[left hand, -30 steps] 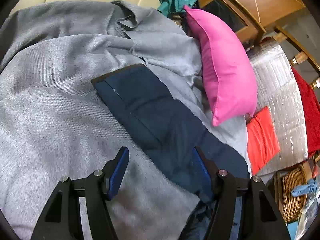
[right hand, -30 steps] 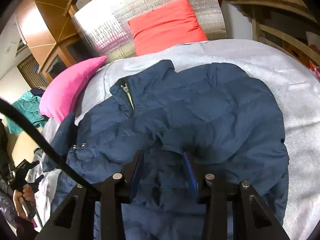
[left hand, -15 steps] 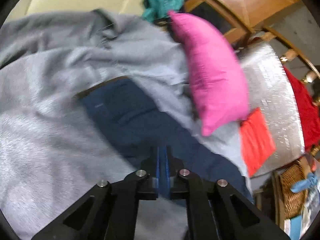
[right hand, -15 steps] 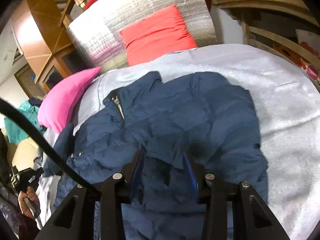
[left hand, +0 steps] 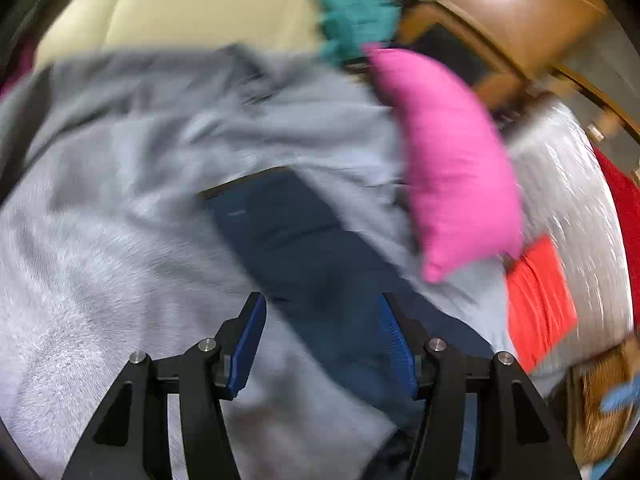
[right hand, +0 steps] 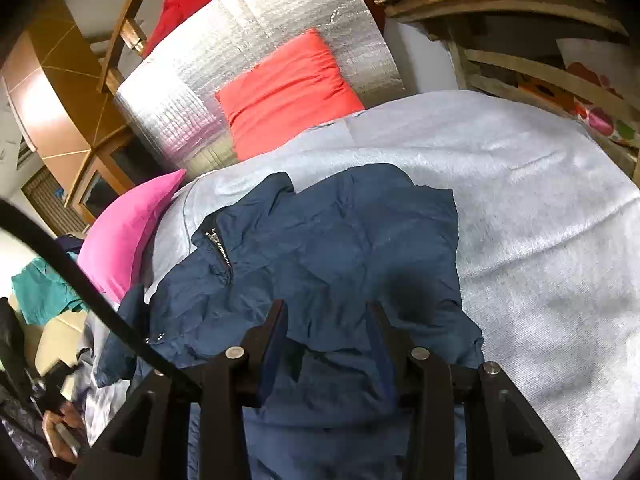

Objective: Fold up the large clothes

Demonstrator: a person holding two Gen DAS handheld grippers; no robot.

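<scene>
Navy quilted fabric is filling the gap of the right claw (right hand: 326,344): its pads are pinching a bunched fold at the near hem of the jacket (right hand: 320,248), which is lying rumpled on the grey blanket (right hand: 540,216) covering the bed. From this claw the jacket is running away and to the left, with the collar and zipper (right hand: 220,250) at the far end, towards the pink cushion (right hand: 128,232).

One sleeve (left hand: 296,240) is stretching diagonally ahead of the left claw (left hand: 320,340), cuff far and to the left. That claw's jaws have just been opening; they are standing spread with the sleeve below and between them, not gripped. The left claw is therefore the nearer one for folding the sleeve inward. Just beside the sleeve the pink cushion (left hand: 452,160) is crowding the right flank, with an orange cushion (right hand: 288,92) and a silver padded mat (right hand: 256,36) further off.
</scene>
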